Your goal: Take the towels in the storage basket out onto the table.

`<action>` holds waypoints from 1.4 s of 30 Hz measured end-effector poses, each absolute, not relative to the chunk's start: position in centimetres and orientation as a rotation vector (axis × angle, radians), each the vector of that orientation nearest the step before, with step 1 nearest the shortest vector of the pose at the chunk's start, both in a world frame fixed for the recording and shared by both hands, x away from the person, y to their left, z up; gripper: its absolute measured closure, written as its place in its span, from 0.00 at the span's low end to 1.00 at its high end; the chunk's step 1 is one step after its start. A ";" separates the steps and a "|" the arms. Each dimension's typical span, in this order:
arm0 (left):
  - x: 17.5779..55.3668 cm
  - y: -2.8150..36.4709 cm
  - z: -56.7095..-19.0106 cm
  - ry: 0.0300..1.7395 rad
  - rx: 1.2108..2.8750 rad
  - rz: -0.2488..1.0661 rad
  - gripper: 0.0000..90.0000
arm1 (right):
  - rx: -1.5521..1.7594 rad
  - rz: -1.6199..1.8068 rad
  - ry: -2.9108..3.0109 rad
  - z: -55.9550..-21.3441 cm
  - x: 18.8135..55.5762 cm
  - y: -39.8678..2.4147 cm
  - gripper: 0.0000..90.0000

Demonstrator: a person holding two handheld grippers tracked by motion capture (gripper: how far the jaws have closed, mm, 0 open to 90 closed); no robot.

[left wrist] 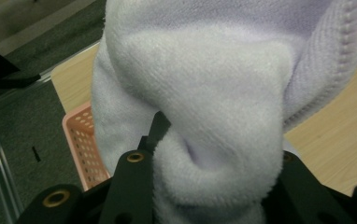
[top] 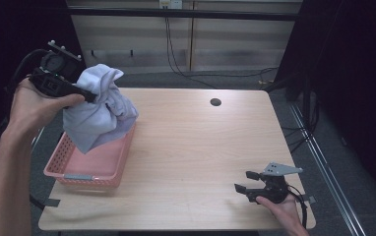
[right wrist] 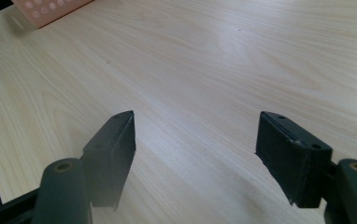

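While left gripper (top: 90,96) lifts towel (top: 97,110) over basket (top: 85,172), right tabletop (top: 191,147) open

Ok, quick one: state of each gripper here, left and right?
Left gripper: shut on the white towel, held up over the pink basket.
Right gripper: open, empty, low over the table.

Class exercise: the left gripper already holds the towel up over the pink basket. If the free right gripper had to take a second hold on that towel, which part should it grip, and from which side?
Probably the towel's hanging lower corner, above the pink basket. It dangles free as a narrowing fold, thin enough for the jaws. The right gripper stands open near the table's front right edge, so it should come from the towel's right, table-facing side. The left gripper pinches the bunched top.
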State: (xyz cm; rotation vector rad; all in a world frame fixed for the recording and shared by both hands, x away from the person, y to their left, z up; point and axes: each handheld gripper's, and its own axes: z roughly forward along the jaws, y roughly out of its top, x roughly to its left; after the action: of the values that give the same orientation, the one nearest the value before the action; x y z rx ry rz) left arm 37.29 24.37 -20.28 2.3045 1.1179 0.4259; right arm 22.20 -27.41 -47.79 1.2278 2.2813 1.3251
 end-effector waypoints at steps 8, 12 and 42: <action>37.4 22.4 -19.6 1.053 2.294 0.413 0.74 | 1.225 1.323 2.281 -47.8 22.3 -27.4 0.32; 37.6 21.1 -19.6 1.029 2.299 0.405 0.74 | 1.224 1.324 2.281 -47.8 22.2 -27.4 0.32; 38.2 11.3 -22.7 0.813 2.437 0.249 0.73 | 1.226 1.321 2.281 -47.8 22.2 -27.6 0.32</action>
State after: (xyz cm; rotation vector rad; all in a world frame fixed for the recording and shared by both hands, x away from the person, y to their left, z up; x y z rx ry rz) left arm 38.25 11.27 -22.69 2.4368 0.8128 0.2495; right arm 22.21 -27.55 -47.78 1.2258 2.2808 1.3212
